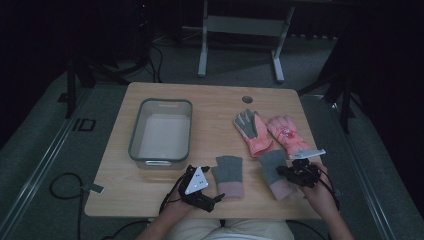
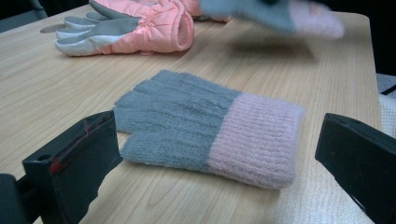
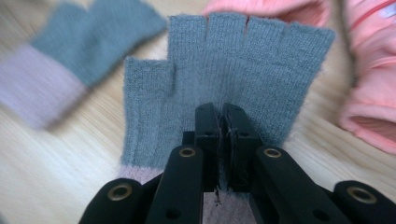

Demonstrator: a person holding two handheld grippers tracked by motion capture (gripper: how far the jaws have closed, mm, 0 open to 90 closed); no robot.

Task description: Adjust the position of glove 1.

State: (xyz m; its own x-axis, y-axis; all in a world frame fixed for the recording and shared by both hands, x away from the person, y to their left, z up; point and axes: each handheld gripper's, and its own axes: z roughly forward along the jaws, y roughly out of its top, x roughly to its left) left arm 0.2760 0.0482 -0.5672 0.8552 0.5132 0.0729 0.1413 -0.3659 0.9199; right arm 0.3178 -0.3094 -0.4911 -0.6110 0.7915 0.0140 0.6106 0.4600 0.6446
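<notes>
1. Looking down from the high view, a wooden table (image 1: pixel 150 195) carries a grey bin (image 1: pixel 161 131) at far left and two pink ski gloves (image 1: pixel 272 132) at far right. Near the front edge lie two grey knit gloves with pink cuffs: the left knit glove (image 1: pixel 228 175) sits flat near the middle, and the right knit glove (image 1: pixel 276 173) lies just right of it. The left gripper (image 1: pixel 218 197) rests on the table just left of the left knit glove, its jaws aimed toward that glove's cuff. The right gripper (image 1: pixel 283 171) sits on the right knit glove, held by the person's right hand (image 1: pixel 320 192).

2. Through the left gripper view, the left gripper's (image 2: pixel 212 154) jaws stand wide apart, released, with the left knit glove (image 2: pixel 205 126) lying flat on the table beyond them, untouched. A ski glove (image 2: pixel 135 30) lies farther off at left. The right knit glove (image 2: pixel 275 14) appears blurred at the top, raised off the table above its shadow.

3. Through the right gripper view, the right gripper (image 3: pixel 219 126) is clenched on the right knit glove (image 3: pixel 224 74), pinching a fold of the grey fabric in the palm, with the short fingers pointing away. The left knit glove (image 3: pixel 70 65) shows blurred at upper left, and a ski glove (image 3: pixel 369 102) at right.
</notes>
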